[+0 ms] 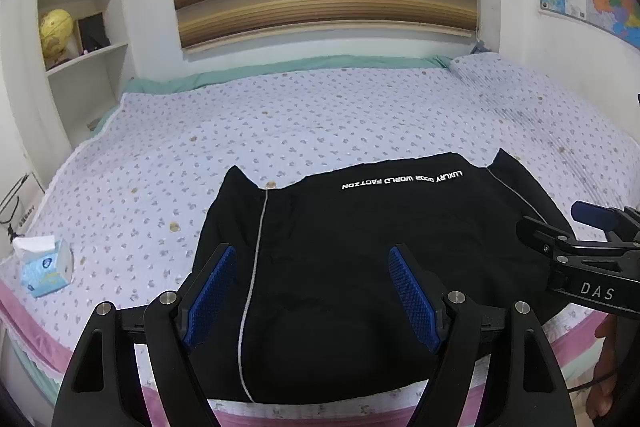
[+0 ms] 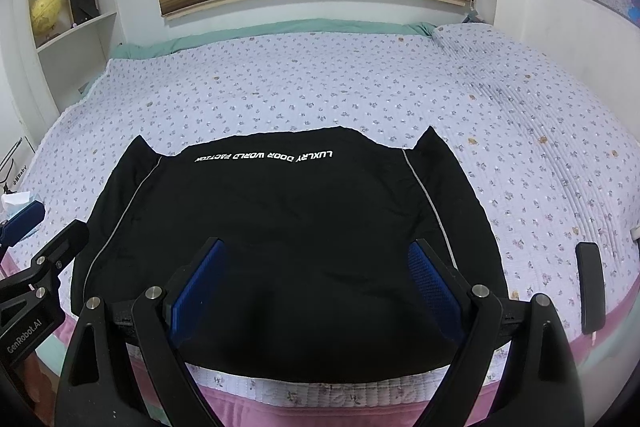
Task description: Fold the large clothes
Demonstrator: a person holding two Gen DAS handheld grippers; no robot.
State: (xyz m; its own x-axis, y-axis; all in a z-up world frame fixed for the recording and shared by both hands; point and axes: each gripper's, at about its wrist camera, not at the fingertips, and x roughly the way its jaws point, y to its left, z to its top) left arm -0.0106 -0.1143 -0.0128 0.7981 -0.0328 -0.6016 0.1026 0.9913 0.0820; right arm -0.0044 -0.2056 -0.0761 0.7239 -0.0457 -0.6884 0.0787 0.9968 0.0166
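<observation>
At the far left of the scene a tissue pack (image 1: 46,265) sits on the flowered bedspread (image 1: 320,115), well apart from the work. Next comes the left gripper (image 1: 312,293), its blue pads spread wide with nothing between them, hanging over the near-left part of the black garment (image 1: 360,247), just right of the pale piping line (image 1: 252,267). The garment lies flat at the near edge of the bed, directly ahead of and below both tools, its printed lettering toward the far side; its long axis looks to run left to right, across the pointing line of both grippers. Further right, the right gripper (image 2: 320,285) is likewise spread and empty, over the near-right part. Each hand is nearer its own side seam, so a lengthwise fold would likely call for each to take its own near corner. A dark phone (image 2: 590,287) lies at the right, near the bed's edge.
</observation>
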